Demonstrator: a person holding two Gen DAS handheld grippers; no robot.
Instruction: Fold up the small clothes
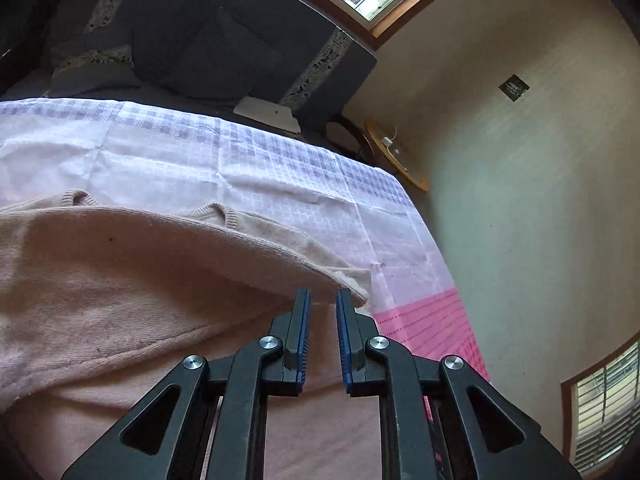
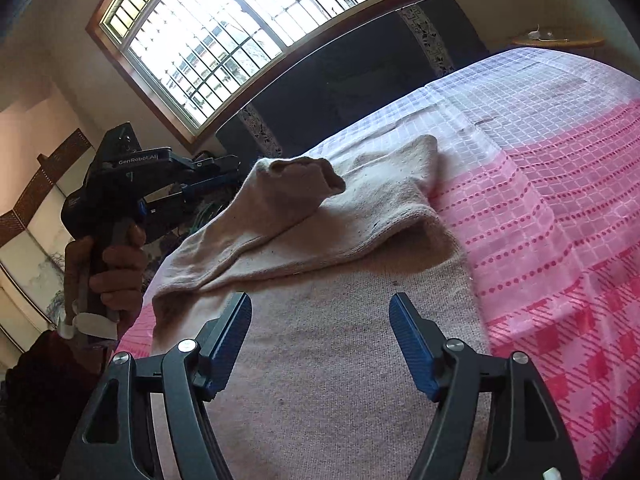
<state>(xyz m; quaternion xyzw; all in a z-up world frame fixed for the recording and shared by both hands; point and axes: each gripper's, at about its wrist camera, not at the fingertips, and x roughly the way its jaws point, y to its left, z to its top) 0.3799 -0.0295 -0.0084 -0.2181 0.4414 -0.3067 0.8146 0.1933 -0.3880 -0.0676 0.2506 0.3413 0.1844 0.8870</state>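
Observation:
A pale pink knitted sweater (image 1: 120,280) lies on the bed, partly folded, with a sleeve laid across its body (image 2: 304,232). My left gripper (image 1: 323,300) hovers just above the sweater near the sleeve cuff; its jaws stand a narrow gap apart with nothing between them. In the right wrist view the left gripper's body (image 2: 132,176), held in a hand, sits at the left beside the bed. My right gripper (image 2: 320,312) is wide open and empty, low over the sweater's body.
The bed is covered by a pink and lilac checked sheet (image 2: 560,200). A dark headboard (image 2: 360,80) stands under a large window (image 2: 240,20). A round wooden side table (image 1: 396,152) stands by the wall beyond the bed corner.

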